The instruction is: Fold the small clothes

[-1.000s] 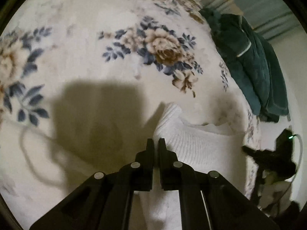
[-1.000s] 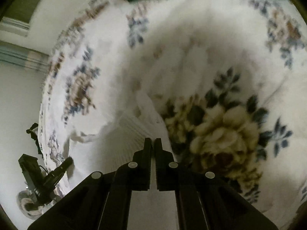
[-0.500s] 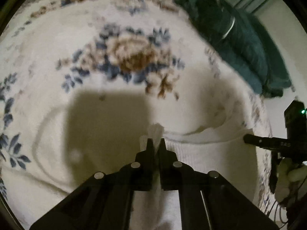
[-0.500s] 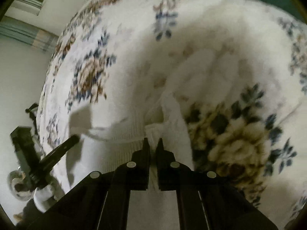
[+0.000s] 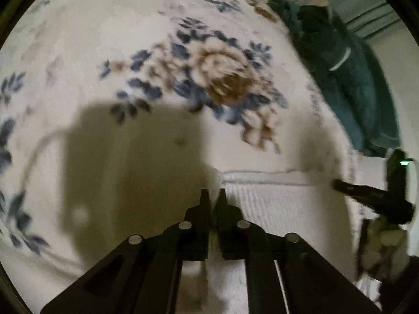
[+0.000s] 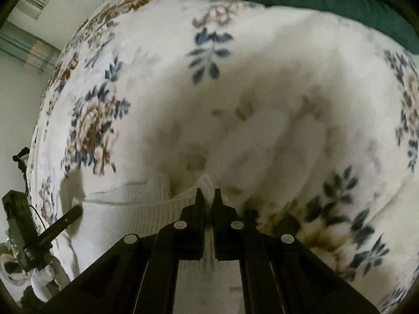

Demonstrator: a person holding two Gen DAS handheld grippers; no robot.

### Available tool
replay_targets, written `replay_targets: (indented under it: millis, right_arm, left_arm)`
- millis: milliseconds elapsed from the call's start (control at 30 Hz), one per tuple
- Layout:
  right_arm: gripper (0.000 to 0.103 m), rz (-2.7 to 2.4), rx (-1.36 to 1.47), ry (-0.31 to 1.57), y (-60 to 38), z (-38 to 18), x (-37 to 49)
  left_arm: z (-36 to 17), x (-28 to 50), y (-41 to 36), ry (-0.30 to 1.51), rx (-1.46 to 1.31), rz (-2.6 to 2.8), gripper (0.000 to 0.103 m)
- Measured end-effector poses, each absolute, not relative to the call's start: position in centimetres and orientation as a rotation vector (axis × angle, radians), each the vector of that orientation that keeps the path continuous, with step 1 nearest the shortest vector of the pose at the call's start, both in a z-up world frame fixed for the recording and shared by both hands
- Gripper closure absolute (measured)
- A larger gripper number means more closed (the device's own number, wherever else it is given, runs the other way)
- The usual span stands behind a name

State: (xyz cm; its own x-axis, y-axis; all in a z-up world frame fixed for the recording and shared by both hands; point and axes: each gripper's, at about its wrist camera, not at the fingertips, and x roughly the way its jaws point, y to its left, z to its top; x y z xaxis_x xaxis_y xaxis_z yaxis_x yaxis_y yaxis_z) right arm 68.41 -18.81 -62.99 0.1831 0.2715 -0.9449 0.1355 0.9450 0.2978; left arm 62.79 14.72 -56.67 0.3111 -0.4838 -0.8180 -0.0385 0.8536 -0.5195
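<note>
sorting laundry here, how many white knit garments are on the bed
1: a white ribbed garment on the floral blanket, pinched by the left gripper and right gripper. More may lie out of view.

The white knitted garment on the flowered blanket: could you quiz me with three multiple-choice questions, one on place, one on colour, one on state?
1. Where does the dark green clothing lie, in the left wrist view?
A upper right
B lower left
C centre

2. What colour are the leaves on the flowered blanket?
A red
B blue
C yellow

3. How does the left hand-held gripper stand?
A wide open
B out of view
C shut on the white knitted garment

Key: A, it sits by the curtain; B, dark blue sprigs; C, fabric pinched between the tips.
</note>
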Motion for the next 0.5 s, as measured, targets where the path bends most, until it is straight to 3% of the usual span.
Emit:
replay_targets:
  millis: [33, 67, 167, 333, 500]
  right_arm:
    - [0.098, 0.119, 0.391, 1.396, -19.3, -63.1, 68.1]
    - [0.091, 0.157, 0.461, 1.413, -19.9, -63.2, 67.6]
    - [0.048, 0.193, 0.582, 1.422, -22.0, -62.8, 65.3]
    - [0.045, 0.235, 0.704, 1.456, -24.5, -62.4, 58.8]
    - [0.045, 0.280, 0.808, 1.502, -24.6, -63.7, 53.1]
  left_arm:
    - [-56.4, 62.2, 15.0, 1.233, -0.529, -0.325, 0.095]
    - [-56.1, 61.5, 15.5, 1.235, -0.580, -0.343, 0.085]
    - [-55.1, 58.1, 17.5, 1.184, -0.727, -0.368, 0.044]
    - [-54.8, 52.0, 18.9, 1.170, -0.876, -0.354, 0.041]
    - [-54.0, 48.7, 16.8, 1.213, -0.772, -0.274, 0.041]
